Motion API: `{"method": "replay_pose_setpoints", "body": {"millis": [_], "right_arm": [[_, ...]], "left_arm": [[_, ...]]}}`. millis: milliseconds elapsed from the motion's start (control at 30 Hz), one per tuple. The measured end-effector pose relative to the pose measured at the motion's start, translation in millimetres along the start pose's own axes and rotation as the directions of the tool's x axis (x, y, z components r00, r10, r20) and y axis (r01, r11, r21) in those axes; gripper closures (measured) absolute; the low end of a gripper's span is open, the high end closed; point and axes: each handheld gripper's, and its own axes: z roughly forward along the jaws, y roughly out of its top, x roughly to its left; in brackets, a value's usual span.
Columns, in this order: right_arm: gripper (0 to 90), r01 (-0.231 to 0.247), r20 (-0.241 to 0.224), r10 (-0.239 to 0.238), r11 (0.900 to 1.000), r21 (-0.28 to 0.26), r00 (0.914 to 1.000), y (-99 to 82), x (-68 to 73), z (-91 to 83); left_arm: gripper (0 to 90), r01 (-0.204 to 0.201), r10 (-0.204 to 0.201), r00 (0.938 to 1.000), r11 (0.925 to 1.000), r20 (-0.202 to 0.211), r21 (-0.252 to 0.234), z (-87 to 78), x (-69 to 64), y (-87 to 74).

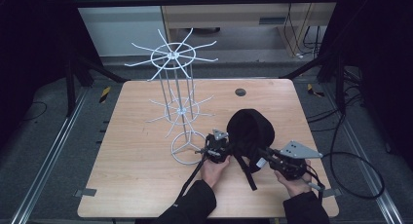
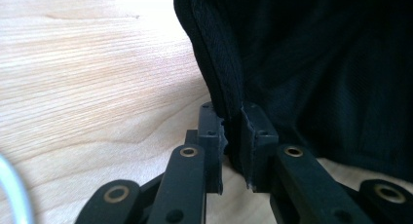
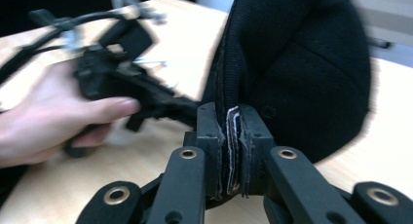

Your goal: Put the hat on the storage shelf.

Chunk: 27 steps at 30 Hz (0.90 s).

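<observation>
Bench (image 1: 146,156): light wood, seen whole in high view.
Wire rack (image 1: 178,92): white, two tiers, upright left of centre; high view.
Black cap (image 1: 251,129): front right, straps trailing.
Left tongs (image 2: 233,136): clamped on cap edge.
Right tongs (image 3: 233,131): clamped on cap rim; its view shows left hand (image 3: 53,121).

We see the table (image 1: 146,185) evenly lit in the high view, its surroundings dark from nine to three o'clock. In the left gripper view, glare whitens the wood at twelve. In the right gripper view, the hand (image 3: 44,126) at nine is motion-blurred.
</observation>
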Motion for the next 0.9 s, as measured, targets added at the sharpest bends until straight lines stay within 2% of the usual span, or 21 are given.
{"method": "replay_pose_setpoints", "body": {"millis": [67, 133, 267, 300, 367, 400, 433, 500, 533, 600, 667, 733, 767, 833, 867, 900], "right_arm": [[82.0, 0.021, -0.055, -0.02, 0.9997, 0.012, 0.9983, -3.0, 8.3, 6.8], [82.1, 0.024, -0.073, -0.022, 0.9993, 0.03, 0.9971, -5.7, 11.2, 10.5], [82.2, 0.025, -0.091, -0.019, 0.9975, 0.066, 0.9957, -11.1, 12.1, 16.5], [82.2, 0.029, -0.094, -0.021, 0.9958, 0.087, 0.9953, -13.3, 12.2, 19.8], [82.2, 0.029, -0.095, -0.02, 0.9952, 0.093, 0.9953, -13.6, 12.4, 20.6], [82.2, 0.027, -0.097, -0.017, 0.9948, 0.099, 0.9952, -14.0, 12.8, 21.6], [82.3, 0.033, -0.09, -0.022, 0.9916, 0.125, 0.9957, -15.2, 14.3, 24.3], [82.3, 0.034, -0.089, -0.023, 0.9903, 0.135, 0.9958, -16.0, 14.9, 25.6], [82.4, 0.043, -0.081, -0.03, 0.9853, 0.165, 0.9963, -18.4, 15.5, 28.6], [82.5, 0.046, -0.079, -0.033, 0.9828, 0.179, 0.9963, -19.7, 15.3, 29.9], [82.6, 0.05, -0.068, -0.036, 0.9743, 0.22, 0.997, -22.9, 14.2, 32.0], [82.7, 0.046, -0.053, -0.035, 0.9722, 0.23, 0.998, -23.5, 14.1, 32.1], [82.8, 0.045, -0.042, -0.036, 0.9713, 0.234, 0.9985, -23.4, 13.4, 31.7], [83.0, 0.021, -0.009, -0.02, 0.9746, 0.223, 0.9998, -22.6, 10.8, 29.2], [83.0, 0.008, 0.007, -0.01, 0.9765, 0.215, 0.9999, -22.0, 8.6, 27.4], [83.0, 0.008, 0.007, -0.01, 0.9765, 0.215, 0.9999, -22.0, 8.6, 27.4]], "left_arm": [[79.7, 0.007, -0.007, 1.0, 1.0, 0.005, -0.003, 2.9, 0.9, 0.8], [79.7, -0.003, 0.003, 1.0, 1.0, 0.005, -0.002, 5.0, 0.9, 1.3], [79.1, -0.013, 0.013, 0.9997, 0.9999, 0.019, 0.01, 7.7, 3.3, 3.4], [78.1, 0.0, 0.0, 0.9995, 0.9999, 0.032, 0.012, 8.5, 4.8, 4.6], [75.9, 0.007, -0.008, 0.9991, 0.9997, 0.041, 0.022, 9.0, 6.2, 6.3], [75.9, -0.004, 0.003, 0.999, 0.9996, 0.044, 0.027, 9.3, 6.8, 7.0], [73.2, -0.008, 0.007, 0.999, 0.9995, 0.045, 0.03, 9.2, 7.1, 7.3], [72.1, -0.013, 0.012, 0.9988, 0.9992, 0.047, 0.038, 8.7, 8.2, 7.6], [67.6, -0.025, 0.023, 0.9991, 0.9992, 0.037, 0.032, 7.6, 8.7, 7.5], [64.6, -0.033, 0.032, 0.999, 0.999, 0.03, 0.031, 6.6, 9.0, 7.4], [59.8, -0.047, 0.046, 0.9986, 0.9984, 0.026, 0.031, 2.7, 11.0, 7.7], [55.4, -0.048, 0.047, 0.9986, 0.9983, 0.023, 0.033, -0.5, 13.0, 8.2], [53.7, -0.066, 0.065, 0.9977, 0.9971, 0.017, 0.039, -5.5, 14.6, 8.6], [50.0, -0.075, 0.075, 0.997, 0.9961, 0.019, 0.046, -8.5, 15.1, 8.4], [48.6, -0.077, 0.077, 0.9969, 0.9959, 0.02, 0.046, -15.3, 14.3, 7.6], [46.6, -0.077, 0.077, 0.9969, 0.9959, 0.02, 0.046, -15.3, 14.3, 7.6]]}}
